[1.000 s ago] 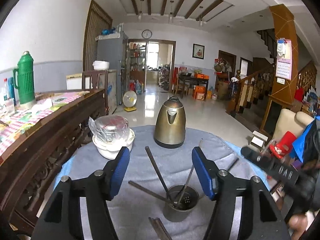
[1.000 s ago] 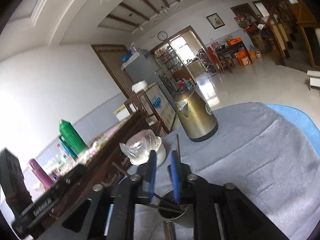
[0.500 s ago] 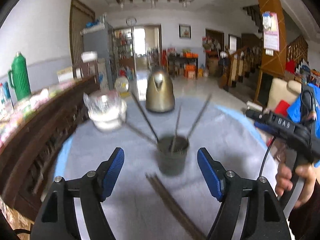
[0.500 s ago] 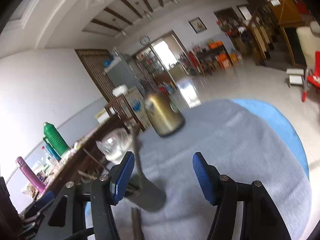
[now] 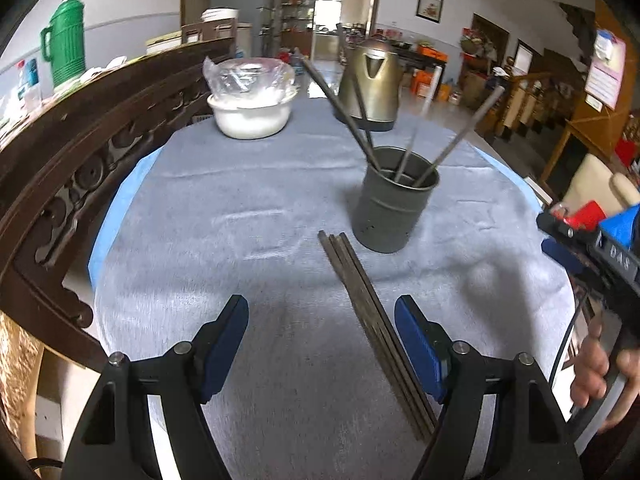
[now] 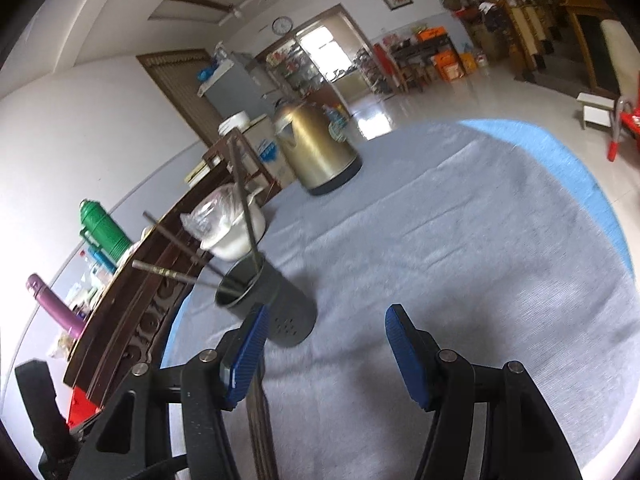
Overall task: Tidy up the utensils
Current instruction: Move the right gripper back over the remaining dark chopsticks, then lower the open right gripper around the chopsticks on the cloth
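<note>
A grey metal utensil holder [image 5: 394,199] stands on the grey tablecloth and holds several dark chopsticks [image 5: 460,138] that lean outward. It also shows in the right wrist view [image 6: 267,300]. A bundle of dark chopsticks [image 5: 370,308] lies flat on the cloth in front of the holder, running toward my left gripper's right finger. My left gripper [image 5: 322,346] is open and empty, short of the holder. My right gripper [image 6: 324,354] is open and empty, just right of the holder; the flat chopsticks [image 6: 260,420] lie under its left finger.
A gold kettle [image 5: 370,84] and a white bowl covered with plastic [image 5: 252,108] stand at the table's far side. A carved wooden rail [image 5: 80,148] runs along the left. A green thermos [image 5: 66,42] stands beyond it. The other handheld gripper [image 5: 600,264] is at the right edge.
My right gripper, shut over the holder a second ago, has opened and drawn back. My left gripper has pulled back and tilted down, so the flat chopsticks now show in front of it.
</note>
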Motion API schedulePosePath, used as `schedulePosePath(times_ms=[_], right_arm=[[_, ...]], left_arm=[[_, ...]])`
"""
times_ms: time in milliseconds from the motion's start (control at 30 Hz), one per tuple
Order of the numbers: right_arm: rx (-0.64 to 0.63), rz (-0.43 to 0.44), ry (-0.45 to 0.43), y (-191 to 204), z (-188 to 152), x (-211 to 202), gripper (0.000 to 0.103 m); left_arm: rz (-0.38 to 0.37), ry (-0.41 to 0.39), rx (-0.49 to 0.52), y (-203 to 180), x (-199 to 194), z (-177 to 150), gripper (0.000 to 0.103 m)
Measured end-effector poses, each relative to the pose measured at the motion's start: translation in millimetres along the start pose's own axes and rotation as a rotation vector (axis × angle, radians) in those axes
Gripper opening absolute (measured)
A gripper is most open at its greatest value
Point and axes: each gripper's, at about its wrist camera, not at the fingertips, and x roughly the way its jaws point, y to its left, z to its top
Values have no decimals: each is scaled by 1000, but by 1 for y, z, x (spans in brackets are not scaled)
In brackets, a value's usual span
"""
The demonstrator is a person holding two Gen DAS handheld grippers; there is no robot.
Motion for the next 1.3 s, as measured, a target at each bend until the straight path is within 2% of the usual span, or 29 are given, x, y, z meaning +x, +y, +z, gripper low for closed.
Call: schedulePosePath(times_ms=[367,667,733,800,967,1067,1167,1300], right_arm=[[-74,65,100,34,-26,14,65],[-116,66,144,51,-38,20,63],[-138,66,161,56,-41,23,53],[-172,47,196,62,-46,30,39],[-203,27,285,69,-60,48,35],[-224,3,344,69,-70,59,27],[-216,-19,389,64,-79,67,26],[-198,-44,402,54,-84,69,26]], left_arm=[[20,11,-73,12,0,-5,76],[12,33,-91,24,3,-17,76],[8,38,-95,25,4,-20,76],[2,45,-96,27,5,-23,76],[-11,73,-104,29,11,-32,76],[-20,96,-107,31,15,-37,76],[-22,114,-106,34,18,-43,76],[-52,140,-104,33,22,-45,76]])
